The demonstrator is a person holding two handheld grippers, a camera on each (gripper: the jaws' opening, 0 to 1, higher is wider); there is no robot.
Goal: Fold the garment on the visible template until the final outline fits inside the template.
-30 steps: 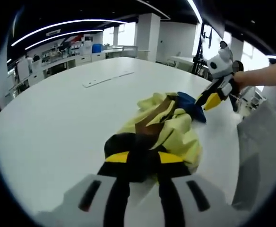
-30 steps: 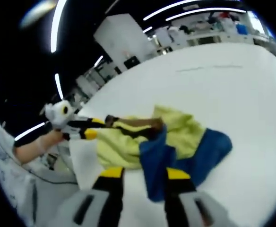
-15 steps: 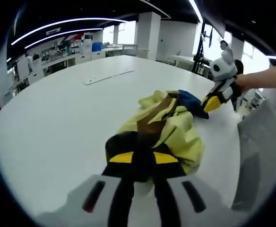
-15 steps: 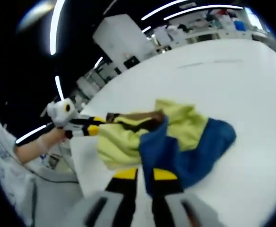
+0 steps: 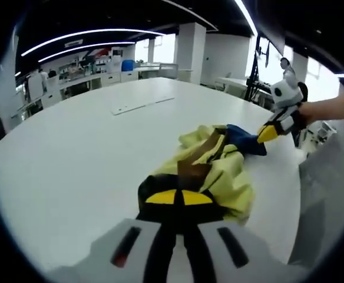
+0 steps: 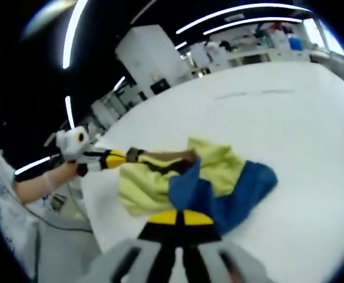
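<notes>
The garment (image 5: 216, 165) is a crumpled heap of pale yellow, blue and brown fabric. It lies bunched near the edge of the white counter (image 5: 72, 153).

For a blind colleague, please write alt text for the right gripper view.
The right gripper is shut on the blue part of a crumpled yellow and blue garment on a white table. The left gripper holds its brown edge from the left.

Soft, matt cloth is making up the crumpled yellow-and-blue garment (image 5: 216, 165); the white table (image 5: 72, 153) is looking smooth, faintly glossy.
</notes>
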